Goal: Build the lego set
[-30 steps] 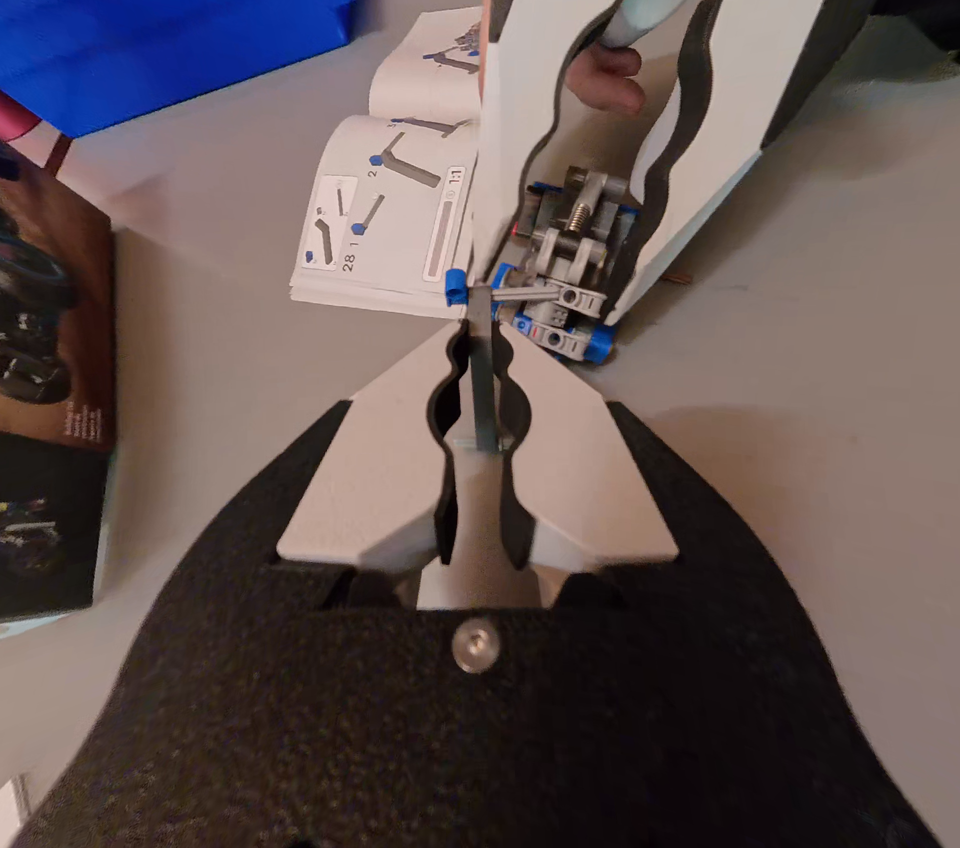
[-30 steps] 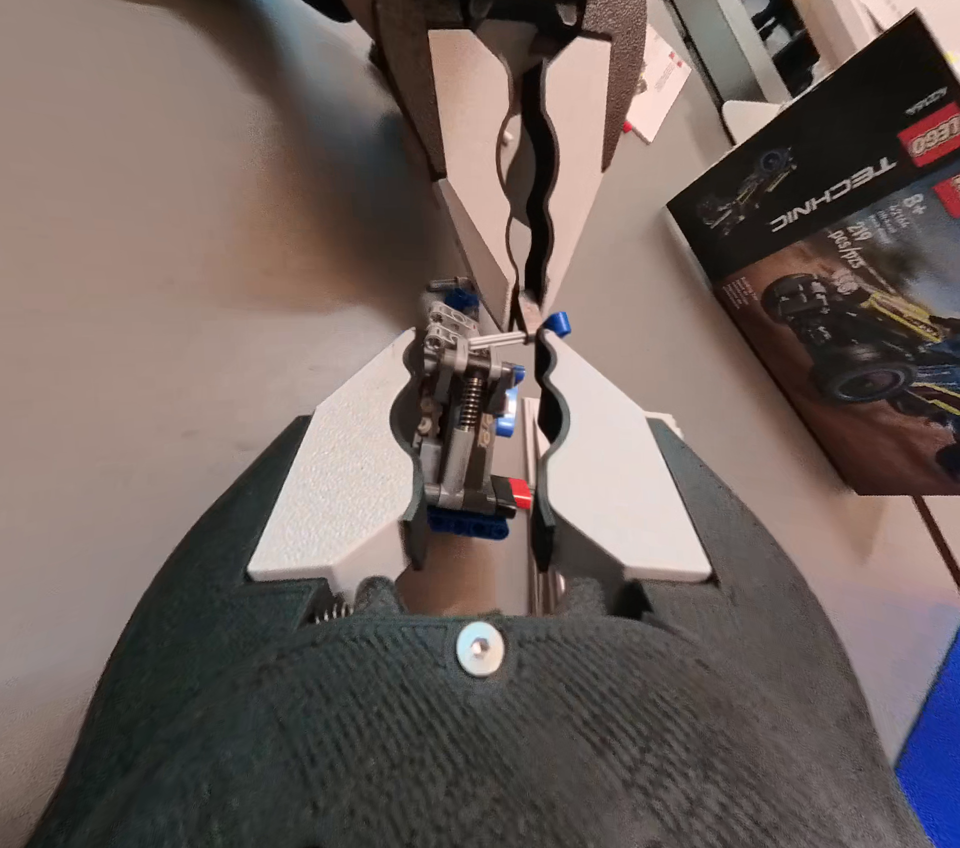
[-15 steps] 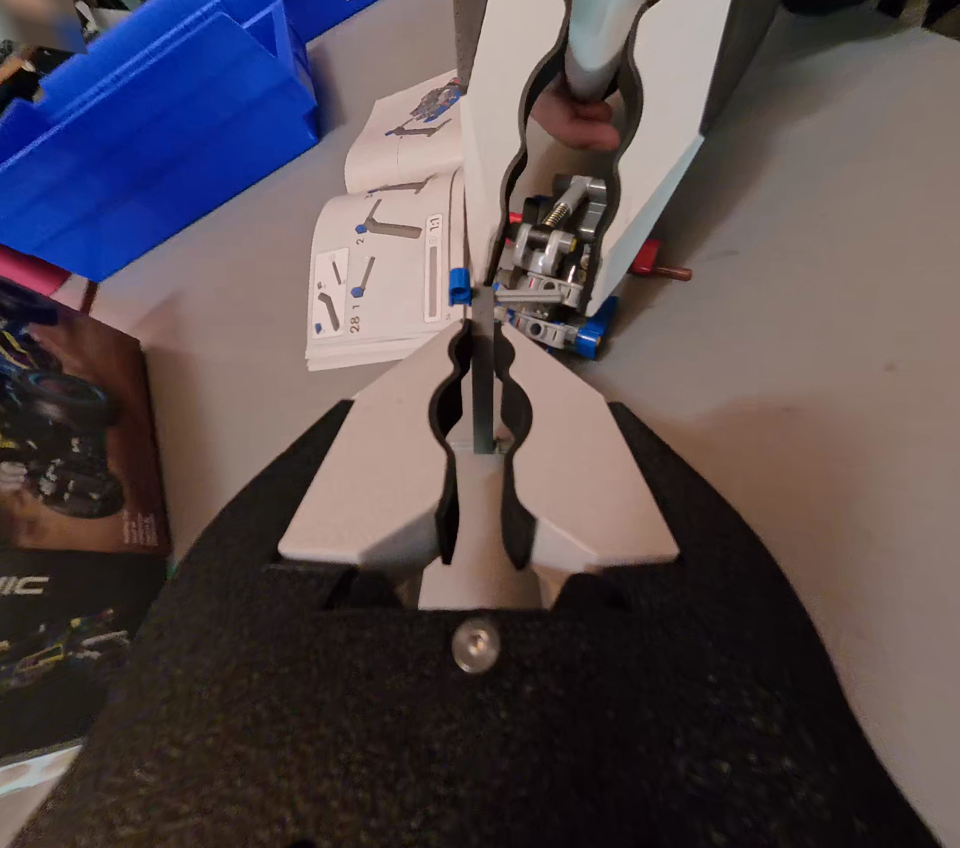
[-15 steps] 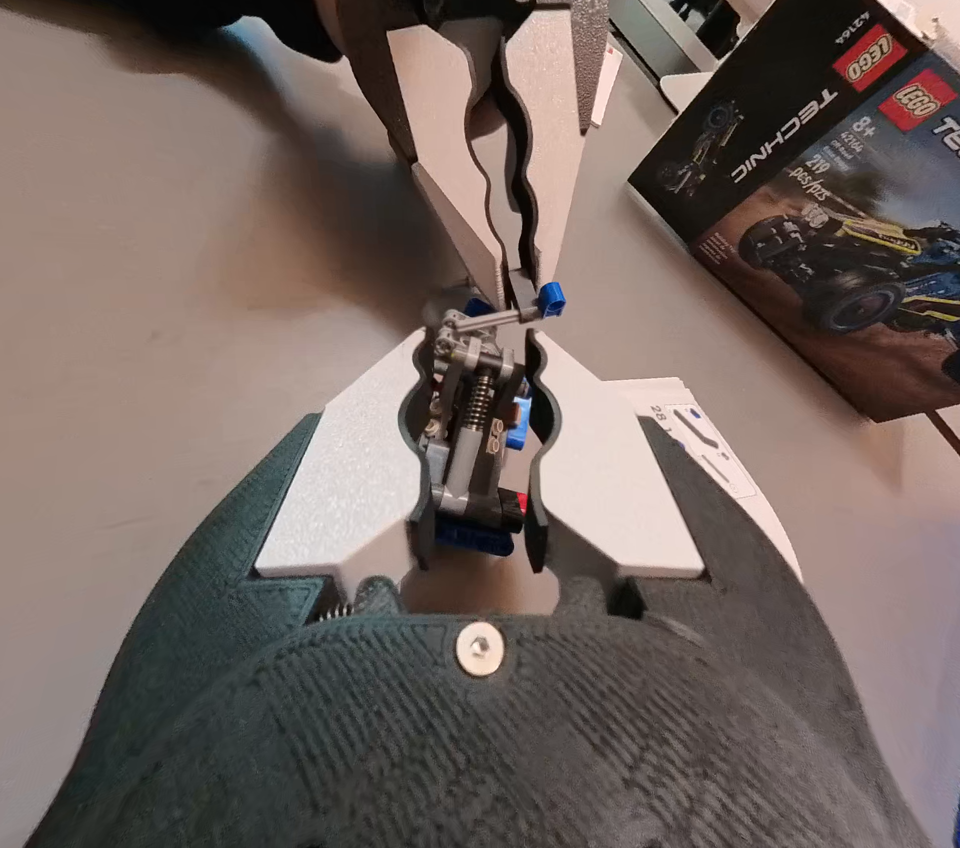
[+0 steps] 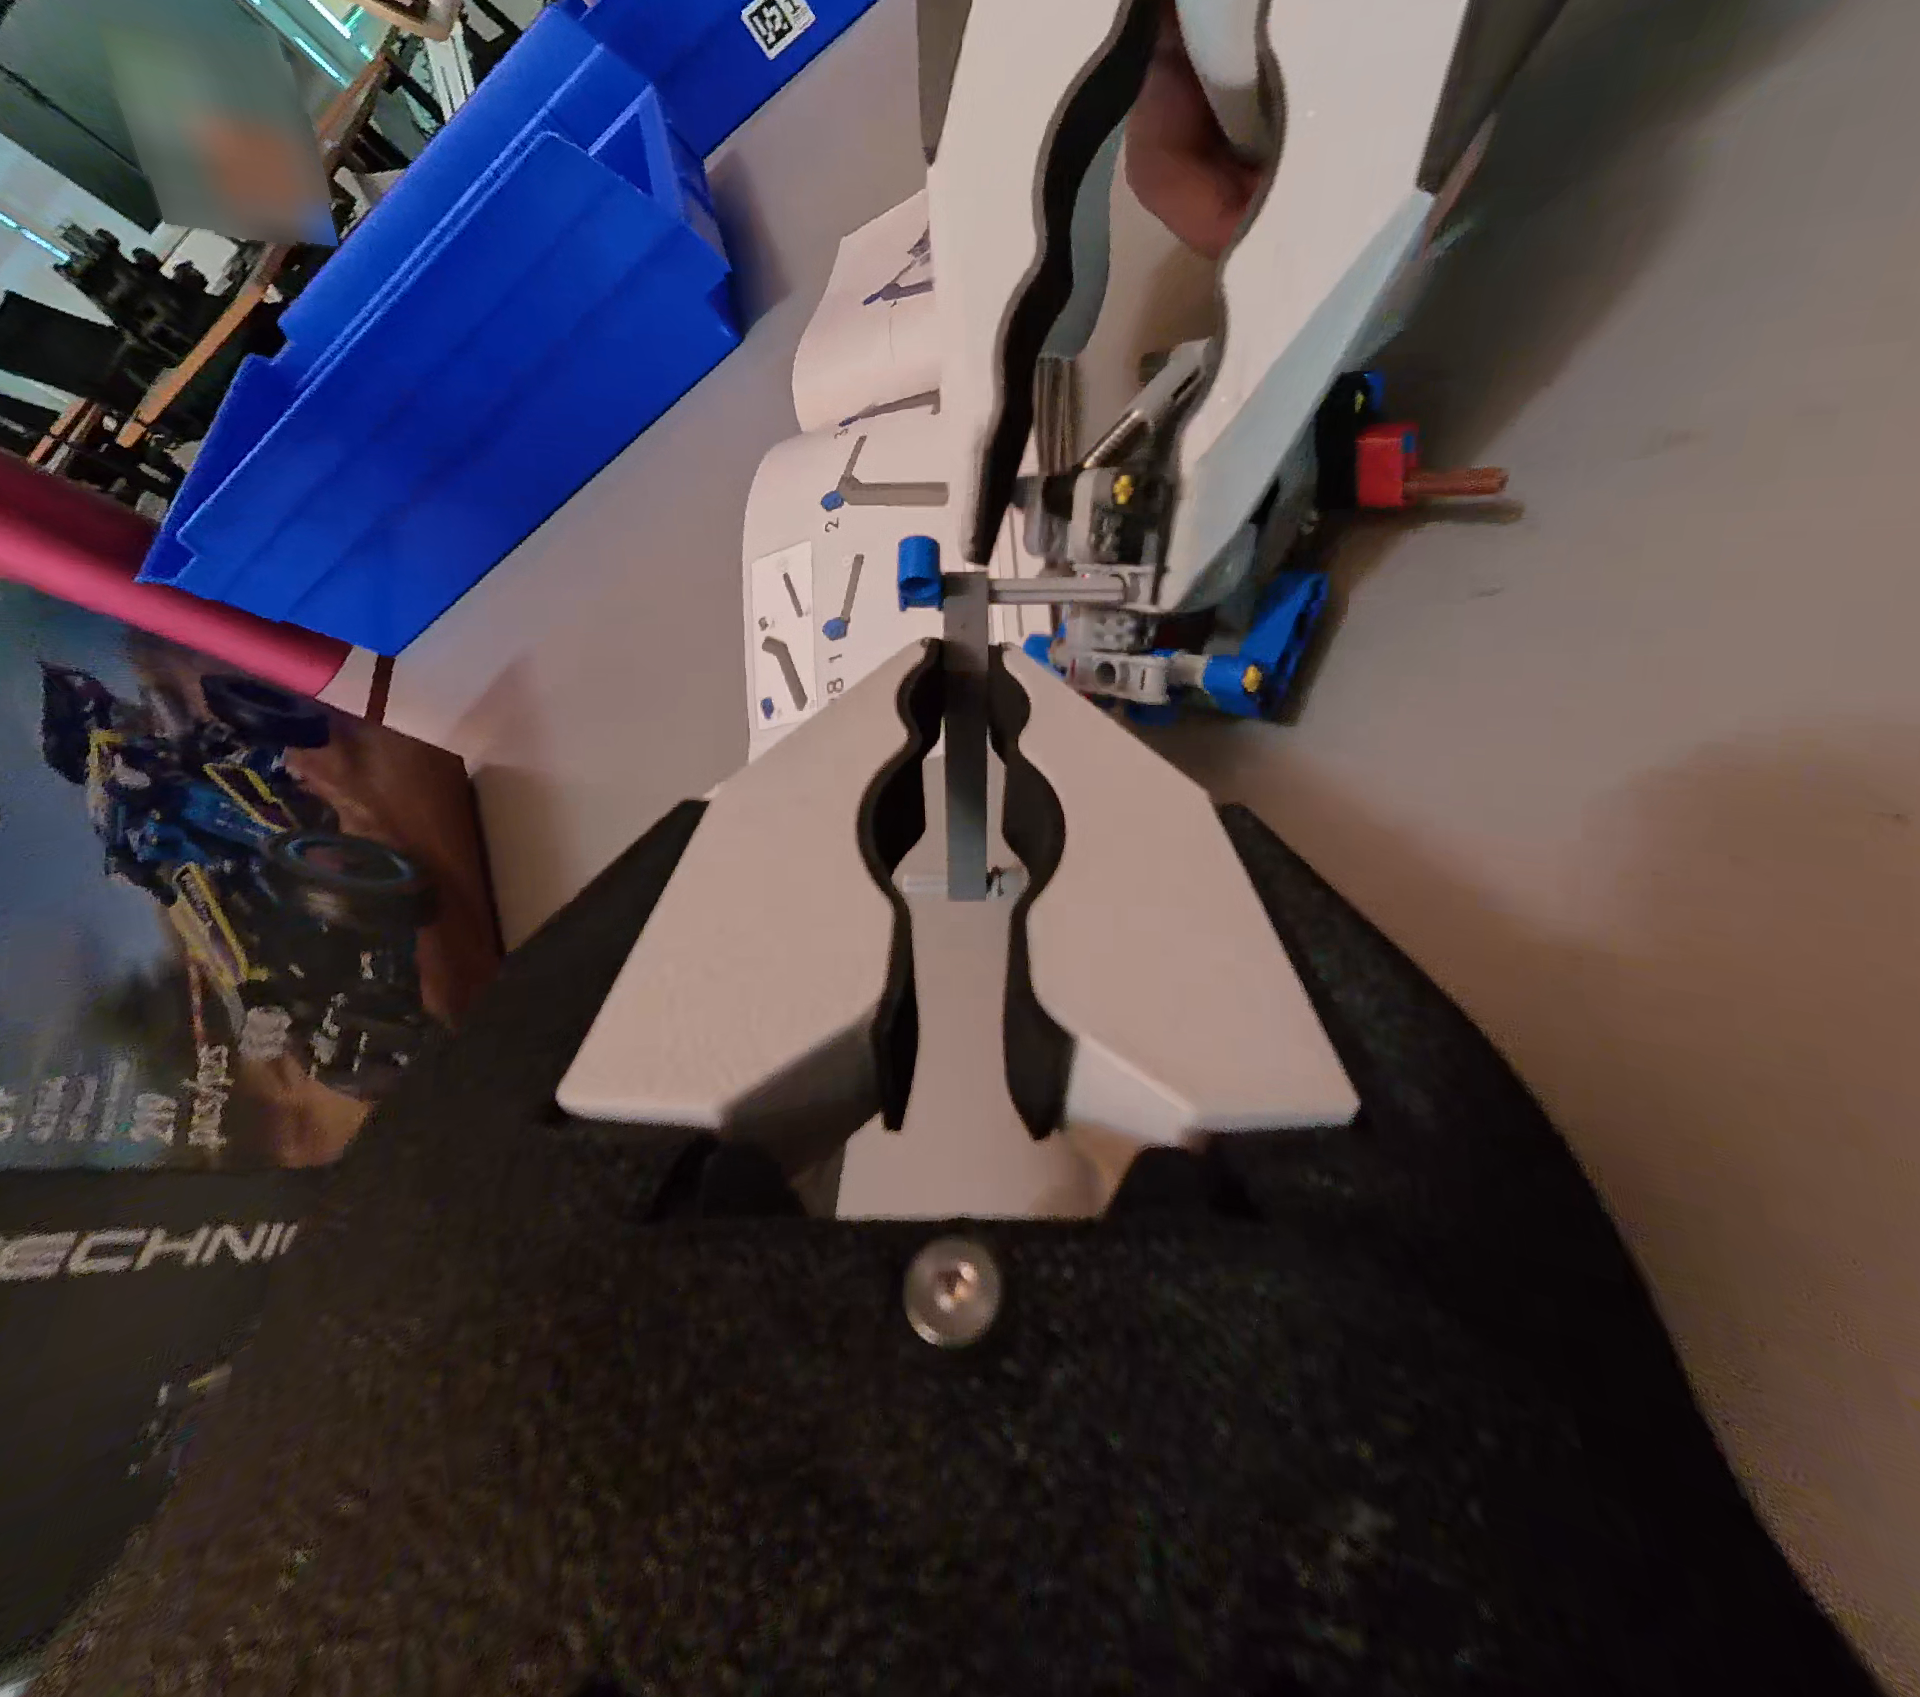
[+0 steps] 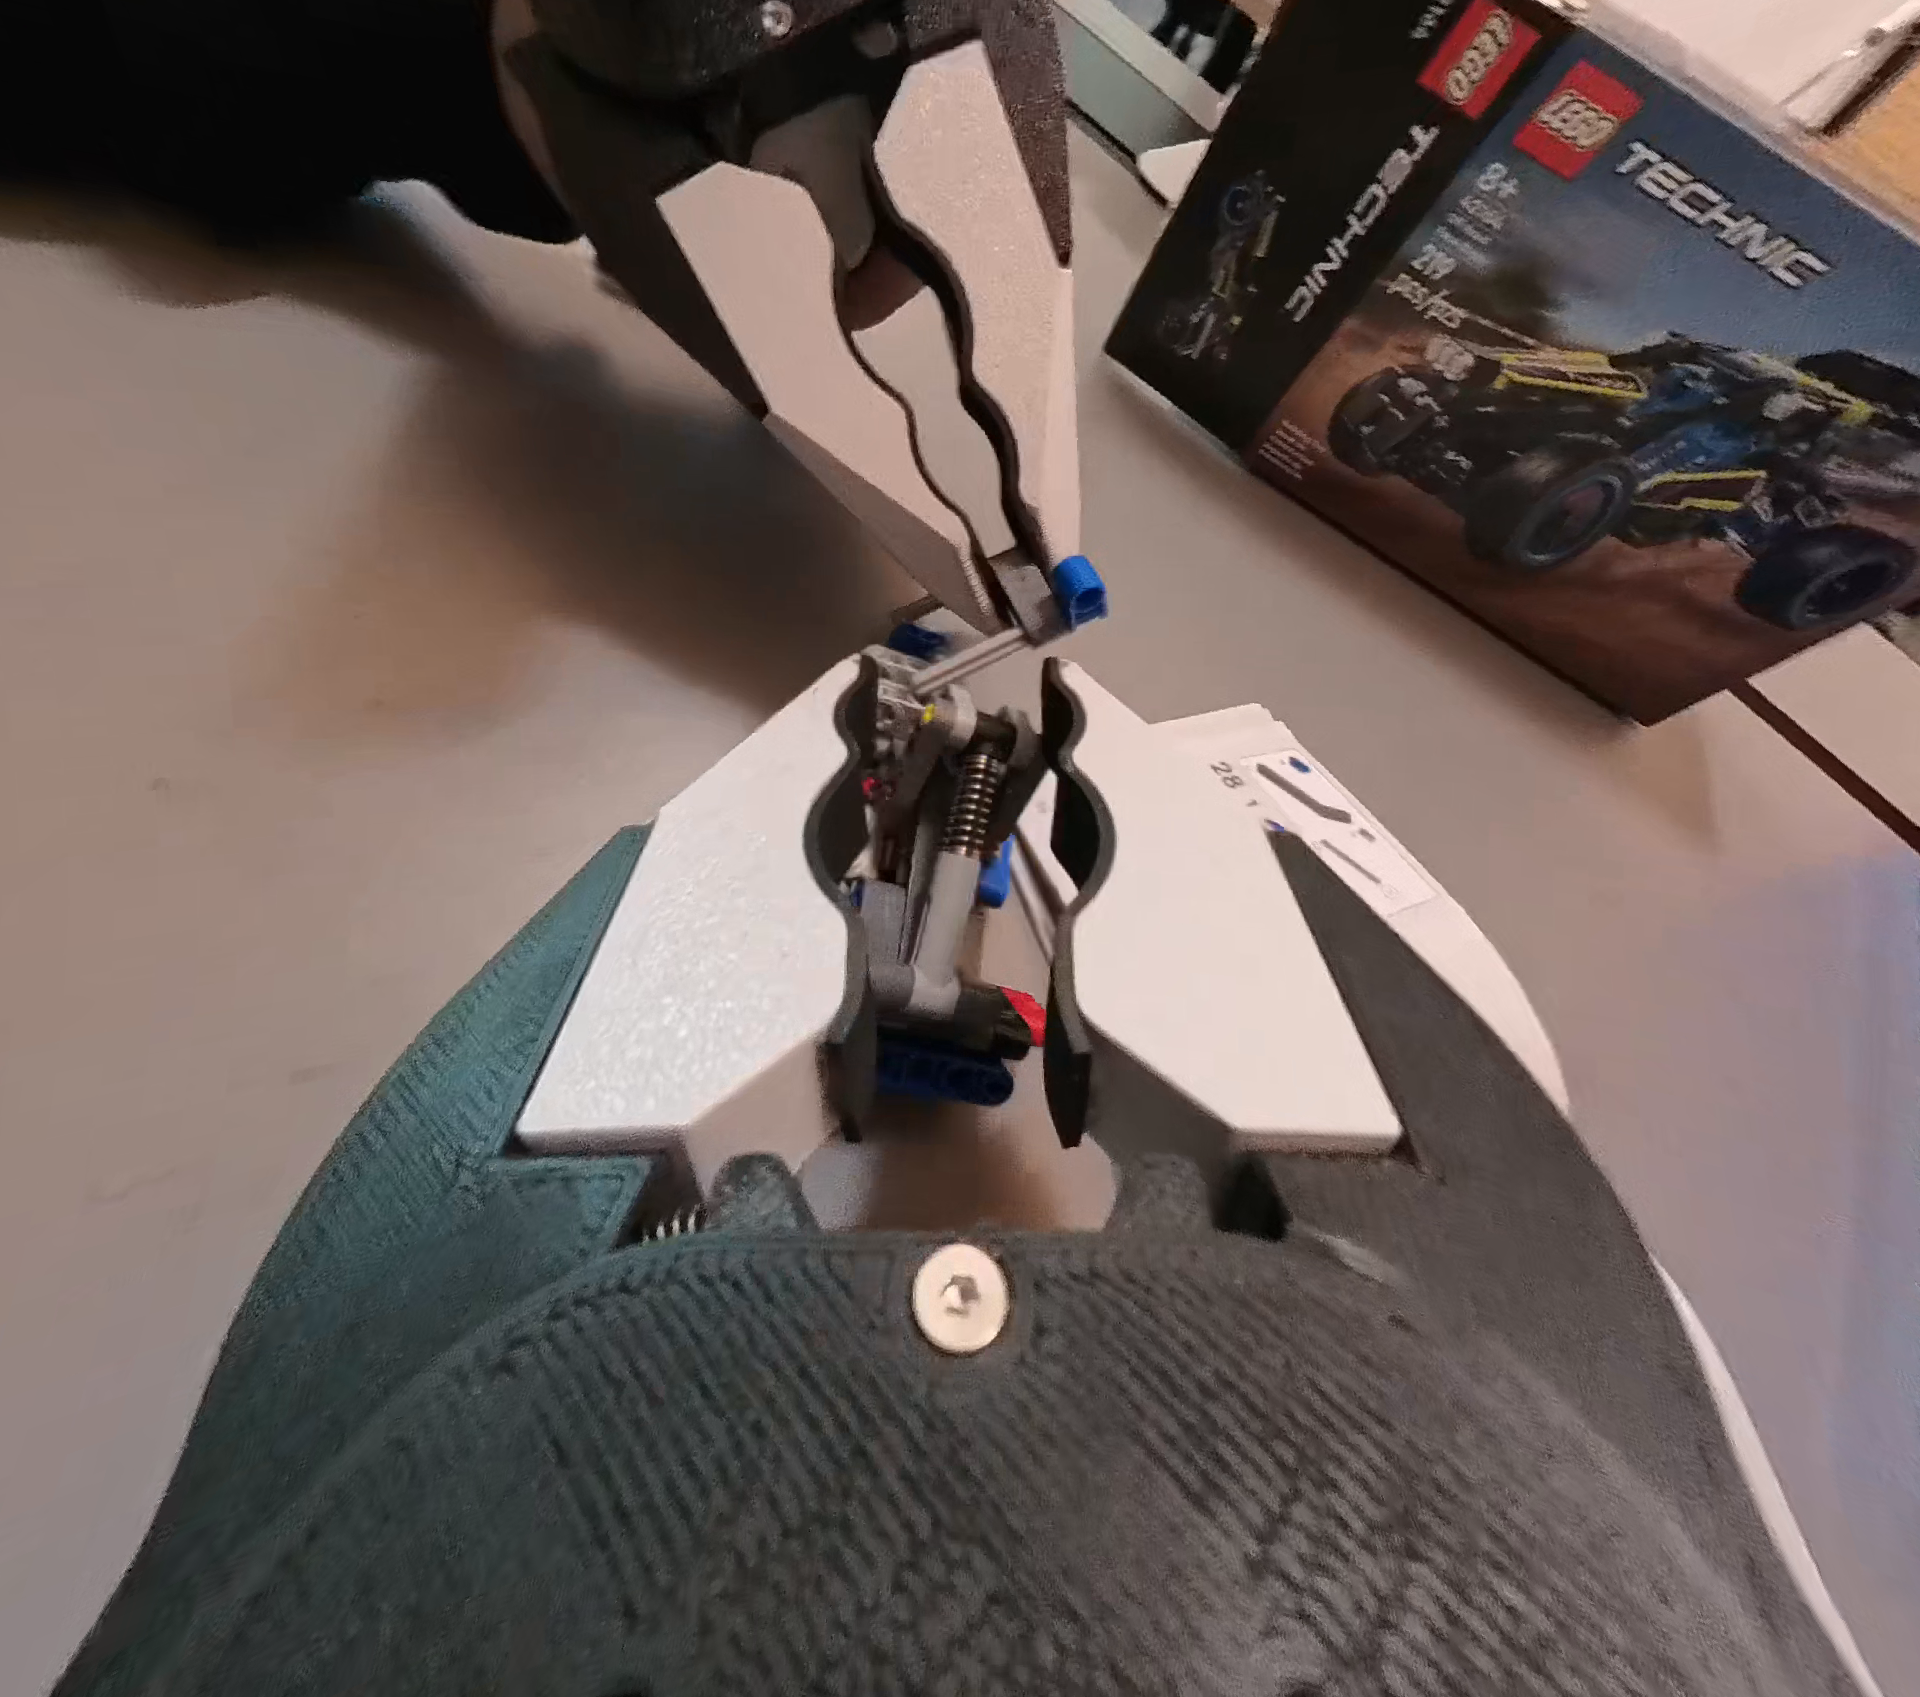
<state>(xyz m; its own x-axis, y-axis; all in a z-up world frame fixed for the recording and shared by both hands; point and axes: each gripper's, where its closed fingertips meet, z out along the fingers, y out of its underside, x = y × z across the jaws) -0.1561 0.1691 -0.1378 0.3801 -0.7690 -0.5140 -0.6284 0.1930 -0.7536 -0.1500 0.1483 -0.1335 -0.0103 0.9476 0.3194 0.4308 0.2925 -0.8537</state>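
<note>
The left gripper (image 5: 966,660) pinches a flat dark grey beam (image 5: 966,754) edge-on between its closed fingertips; a small blue connector (image 5: 917,572) sits at the beam's tip, and a thin grey axle (image 5: 1049,589) runs from there into a grey-and-blue brick assembly (image 6: 935,899) with a coil spring, clamped between the right gripper (image 6: 951,691) fingers above the grey table (image 6: 312,712)

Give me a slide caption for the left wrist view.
Left gripper clamps a flat dark-grey plastic beam, blue pin at its tip, beside the right gripper.
</note>
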